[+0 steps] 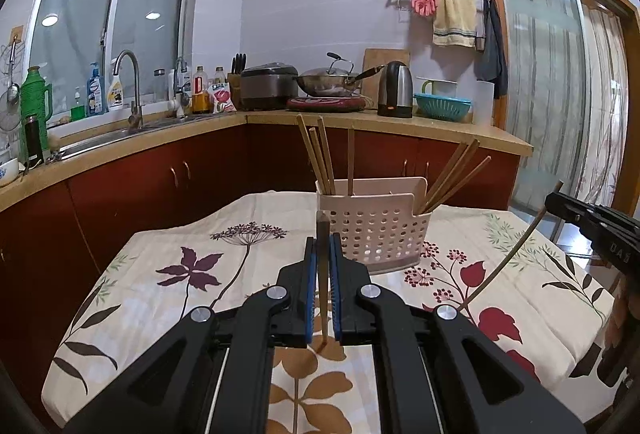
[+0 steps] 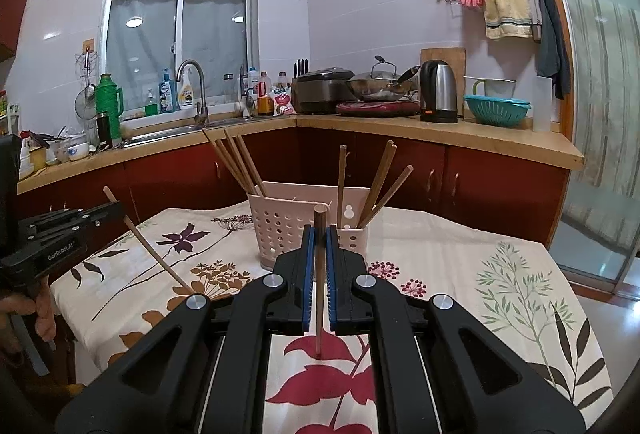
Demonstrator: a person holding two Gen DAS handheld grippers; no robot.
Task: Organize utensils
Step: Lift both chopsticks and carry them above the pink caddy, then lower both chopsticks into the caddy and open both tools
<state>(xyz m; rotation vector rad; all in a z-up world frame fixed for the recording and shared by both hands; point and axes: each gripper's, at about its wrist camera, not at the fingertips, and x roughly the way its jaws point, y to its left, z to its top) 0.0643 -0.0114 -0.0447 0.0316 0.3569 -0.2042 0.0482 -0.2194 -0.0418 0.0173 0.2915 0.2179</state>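
Note:
A pink perforated utensil holder [image 1: 376, 230] stands on the floral tablecloth, with several wooden chopsticks [image 1: 320, 157] leaning in its compartments; it also shows in the right wrist view [image 2: 280, 230]. My left gripper [image 1: 322, 254] is shut on a wooden chopstick [image 1: 322, 314], held nearly upright just in front of the holder. My right gripper [image 2: 319, 250] is shut on another wooden chopstick [image 2: 319, 298], also upright before the holder. Each gripper appears in the other's view, the right gripper [image 1: 560, 203] at the right and the left gripper [image 2: 116, 209] at the left, with its stick slanting down to the cloth.
The table [image 1: 160, 274] has a floral cloth and edges on all sides. Behind it runs an L-shaped kitchen counter [image 1: 400, 121] with a sink, bottles, rice cooker, wok, kettle [image 1: 396, 89] and teal colander. A glass door stands at right.

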